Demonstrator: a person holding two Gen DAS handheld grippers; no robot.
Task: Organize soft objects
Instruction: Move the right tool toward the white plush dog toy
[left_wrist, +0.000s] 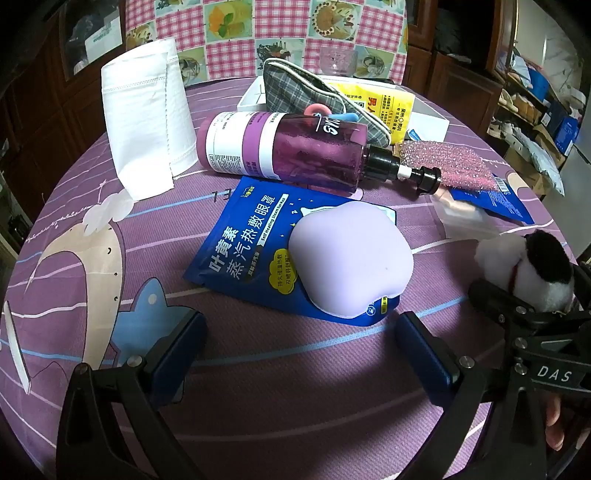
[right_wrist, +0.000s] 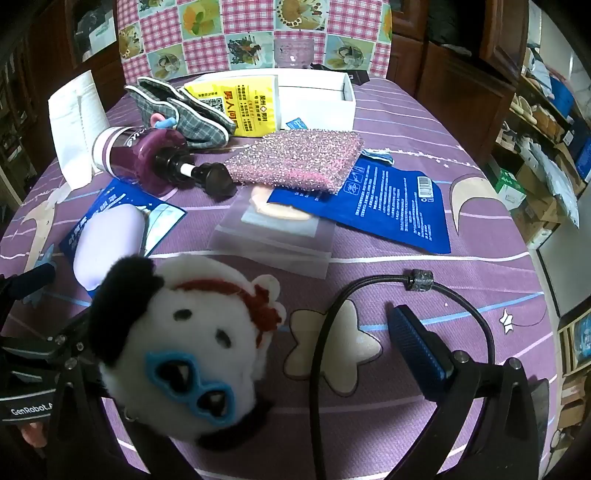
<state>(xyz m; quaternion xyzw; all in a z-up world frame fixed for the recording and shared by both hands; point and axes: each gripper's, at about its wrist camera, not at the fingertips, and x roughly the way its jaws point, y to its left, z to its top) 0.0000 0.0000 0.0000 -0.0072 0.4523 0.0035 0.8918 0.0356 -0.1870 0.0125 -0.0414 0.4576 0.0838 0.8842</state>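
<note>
My left gripper (left_wrist: 299, 347) is open and empty, just short of a lilac squishy pad (left_wrist: 351, 258) that lies on a blue eye-mask packet (left_wrist: 255, 251). My right gripper (right_wrist: 295, 339) is open; a white plush dog head (right_wrist: 177, 339) with a black ear and blue glasses rests against its left finger, its black cord (right_wrist: 332, 306) looping between the fingers. The plush also shows in the left wrist view (left_wrist: 532, 266). A pink sparkly sponge cloth (right_wrist: 295, 158) and a grey plaid eye mask (right_wrist: 177, 107) lie farther back.
A purple pump bottle (left_wrist: 288, 147) lies on its side mid-table. A white paper roll (left_wrist: 147, 118) stands at the left. A white open box (right_wrist: 317, 96) with a yellow packet (right_wrist: 236, 99) sits at the back. A clear bag (right_wrist: 273, 229) and second blue packet (right_wrist: 391, 199) lie right.
</note>
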